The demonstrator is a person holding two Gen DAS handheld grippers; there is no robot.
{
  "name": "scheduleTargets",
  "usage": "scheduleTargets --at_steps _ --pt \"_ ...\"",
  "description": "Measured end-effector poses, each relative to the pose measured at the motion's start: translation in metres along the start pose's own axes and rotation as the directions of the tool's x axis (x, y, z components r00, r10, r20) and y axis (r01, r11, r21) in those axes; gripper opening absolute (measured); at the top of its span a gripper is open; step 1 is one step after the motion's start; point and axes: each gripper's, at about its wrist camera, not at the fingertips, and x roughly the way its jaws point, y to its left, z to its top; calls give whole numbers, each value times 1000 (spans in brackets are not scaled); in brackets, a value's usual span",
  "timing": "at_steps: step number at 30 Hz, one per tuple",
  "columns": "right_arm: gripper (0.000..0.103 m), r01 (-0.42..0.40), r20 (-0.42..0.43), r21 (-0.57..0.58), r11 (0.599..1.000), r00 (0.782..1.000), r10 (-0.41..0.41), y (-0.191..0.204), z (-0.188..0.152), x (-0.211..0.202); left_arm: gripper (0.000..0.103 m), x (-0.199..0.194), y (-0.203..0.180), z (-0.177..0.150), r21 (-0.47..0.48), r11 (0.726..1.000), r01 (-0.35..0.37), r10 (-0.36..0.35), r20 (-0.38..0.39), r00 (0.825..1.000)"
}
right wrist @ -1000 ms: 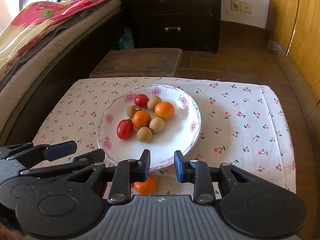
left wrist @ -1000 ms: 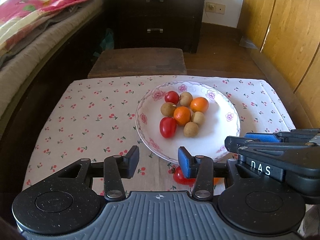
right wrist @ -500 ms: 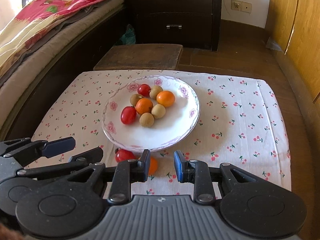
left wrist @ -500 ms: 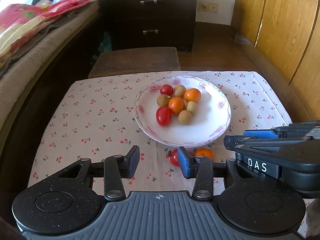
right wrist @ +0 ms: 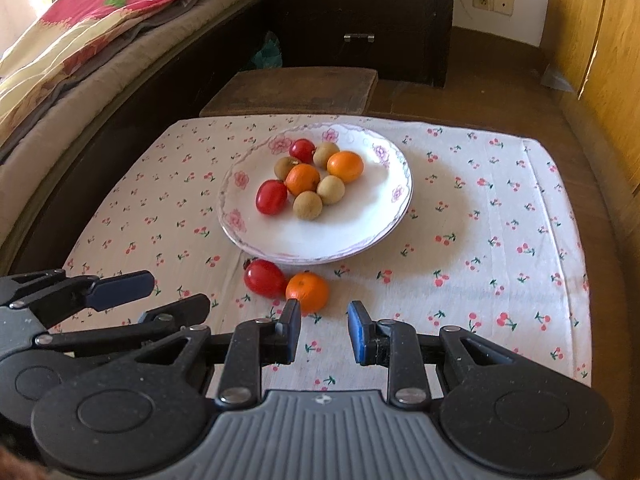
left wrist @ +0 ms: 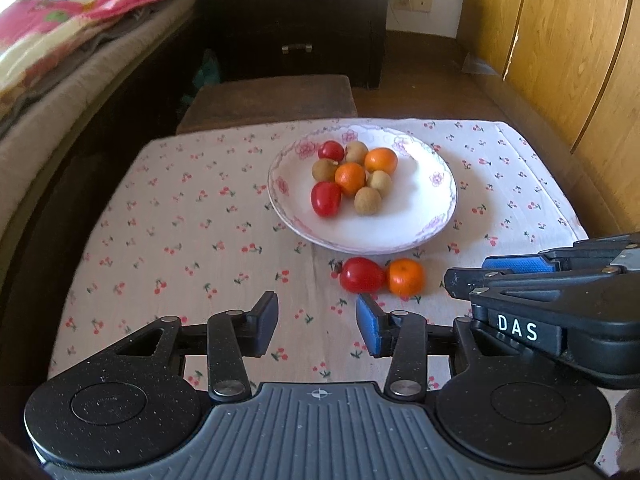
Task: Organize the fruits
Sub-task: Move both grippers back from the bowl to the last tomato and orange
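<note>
Meanwhile, the left gripper (left wrist: pixel 316 326) is hovering with its jaws parted and nothing between them, having just been opening slightly, while a loose tomato (left wrist: pixel 362 275) and tangerine (left wrist: pixel 406 277) are lying touching each other just beyond its right fingertip. Alongside, the right gripper (right wrist: pixel 324 332) is holding its jaws narrowly apart and empty, the tangerine sitting just ahead of its left fingertip, the fruit-filled plate (right wrist: pixel 360 236) farther ahead.

Cherry-print tablecloth (left wrist: pixel 192 216) covers the table | dark wooden stool (right wrist: pixel 292 92) stands just beyond its far edge | dark drawer chest (right wrist: pixel 356 12) against the wall | bed with red floral quilt (right wrist: pixel 92 28) at left | wall socket (right wrist: pixel 493 1) beside wooden panelling (left wrist: pixel 560 40)
</note>
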Motion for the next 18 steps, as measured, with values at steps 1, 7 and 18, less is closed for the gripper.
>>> scheduleTargets --at_steps 1,7,18 --pt "28 -5 -6 3 1000 1000 5 -1 -1 1 55 1 1 -1 -5 1000 6 -7 -8 1000" --pt "30 -26 -21 31 999 999 26 -5 -1 8 61 5 8 -3 -33 999 18 -19 -22 1000" --pt "31 -41 -46 54 998 998 44 0 6 32 62 8 20 2 -80 997 9 -11 -29 1000"
